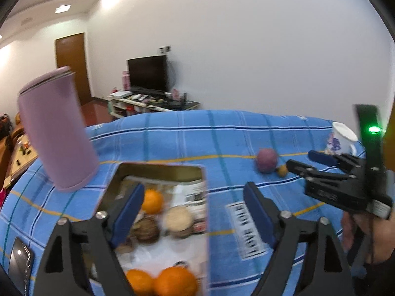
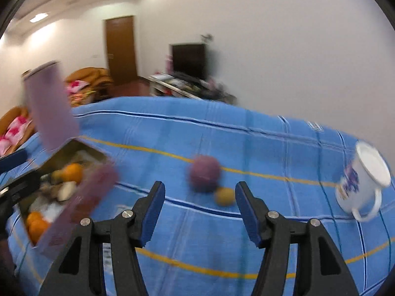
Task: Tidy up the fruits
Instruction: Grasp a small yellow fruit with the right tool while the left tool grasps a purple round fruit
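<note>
An open rectangular tin box (image 1: 158, 170) sits on the blue checked cloth and holds several oranges (image 1: 151, 201) and round brown items. It also shows in the right wrist view (image 2: 81, 197). A purple round fruit (image 1: 267, 160) and a small yellow fruit (image 1: 282, 170) lie on the cloth to the right. They also show in the right wrist view, purple (image 2: 205, 176) and yellow (image 2: 224, 196). My left gripper (image 1: 195, 212) is open and empty, over the box's right edge. My right gripper (image 2: 200, 212) is open and empty, just short of the two fruits; it shows in the left wrist view (image 1: 300, 161).
A tall pink cylinder (image 1: 55, 133) stands left of the box. A white enamel mug (image 2: 363, 187) stands at the far right of the cloth. A phone (image 1: 18, 264) lies at the near left. The table's far edge borders a white wall.
</note>
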`<state>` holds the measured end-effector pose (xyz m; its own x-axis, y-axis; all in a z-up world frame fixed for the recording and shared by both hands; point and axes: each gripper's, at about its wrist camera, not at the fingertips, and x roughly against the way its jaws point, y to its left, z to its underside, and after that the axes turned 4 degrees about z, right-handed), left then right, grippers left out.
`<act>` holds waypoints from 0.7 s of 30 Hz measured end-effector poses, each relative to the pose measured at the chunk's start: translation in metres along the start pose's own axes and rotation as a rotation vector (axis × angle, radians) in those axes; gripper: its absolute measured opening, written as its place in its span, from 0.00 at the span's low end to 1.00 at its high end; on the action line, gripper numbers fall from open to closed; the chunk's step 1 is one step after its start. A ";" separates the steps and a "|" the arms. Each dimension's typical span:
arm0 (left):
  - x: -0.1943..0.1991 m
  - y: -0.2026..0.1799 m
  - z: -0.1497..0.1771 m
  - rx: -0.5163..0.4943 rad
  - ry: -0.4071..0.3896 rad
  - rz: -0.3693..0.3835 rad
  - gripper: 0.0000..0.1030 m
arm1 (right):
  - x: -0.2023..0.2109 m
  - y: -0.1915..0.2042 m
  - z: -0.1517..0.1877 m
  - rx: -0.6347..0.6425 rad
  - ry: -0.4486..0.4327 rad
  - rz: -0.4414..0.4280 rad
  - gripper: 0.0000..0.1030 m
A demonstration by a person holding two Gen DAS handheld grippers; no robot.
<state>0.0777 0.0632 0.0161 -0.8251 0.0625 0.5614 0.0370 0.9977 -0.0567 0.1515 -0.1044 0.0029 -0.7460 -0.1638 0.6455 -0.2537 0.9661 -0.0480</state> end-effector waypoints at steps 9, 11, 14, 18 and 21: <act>-0.051 -0.053 -0.020 -0.077 0.040 -0.016 0.85 | -0.040 -0.031 0.005 -0.074 0.099 -0.013 0.48; -0.062 -0.056 -0.020 -0.069 0.056 -0.021 0.85 | -0.045 -0.029 0.004 -0.064 0.109 -0.025 0.48; -0.075 -0.058 -0.020 -0.066 0.072 -0.024 0.85 | -0.054 -0.024 0.006 -0.047 0.125 -0.021 0.46; -0.086 -0.062 -0.022 -0.069 0.087 -0.031 0.85 | -0.066 -0.025 0.008 -0.037 0.154 -0.026 0.34; -0.093 -0.067 -0.025 -0.068 0.093 -0.026 0.85 | -0.069 -0.026 0.008 -0.043 0.156 -0.049 0.32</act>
<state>0.1661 -0.0086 -0.0123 -0.7703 0.0360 0.6367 0.0572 0.9983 0.0128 0.2048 -0.1203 -0.0470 -0.6279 -0.1810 0.7569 -0.2580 0.9660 0.0170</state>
